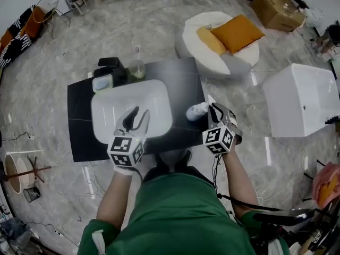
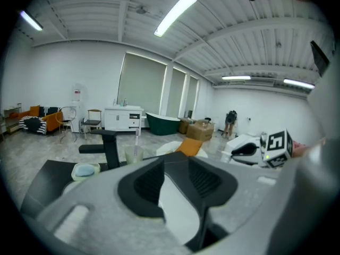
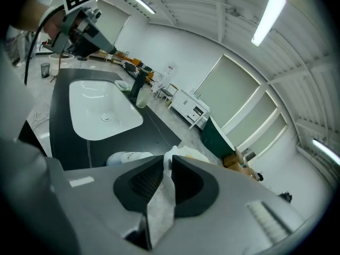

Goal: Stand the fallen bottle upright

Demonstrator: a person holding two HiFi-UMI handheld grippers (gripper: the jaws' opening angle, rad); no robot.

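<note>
Here the right gripper (image 3: 166, 161) pinches the bottle (image 3: 127, 157) by its top, while the left gripper (image 2: 175, 166) gapes empty.

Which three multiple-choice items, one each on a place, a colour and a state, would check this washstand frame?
1. Where does the white bottle lie?
A. On the black countertop, right of the basin
B. Inside the basin
C. On the floor

2. What colour is the faucet?
A. White
B. Black
C. Gold

3. How is the left gripper?
A. Shut on a toothbrush
B. Shut on the bottle
C. Open and empty over the basin

Answers:
1. A: the head view shows it on its side on the dark top, beside the basin's right rim.
2. B: both the head view and the left gripper view show it dark against the white basin.
3. C: the left gripper view shows its jaws apart, with only white basin between them.
</note>
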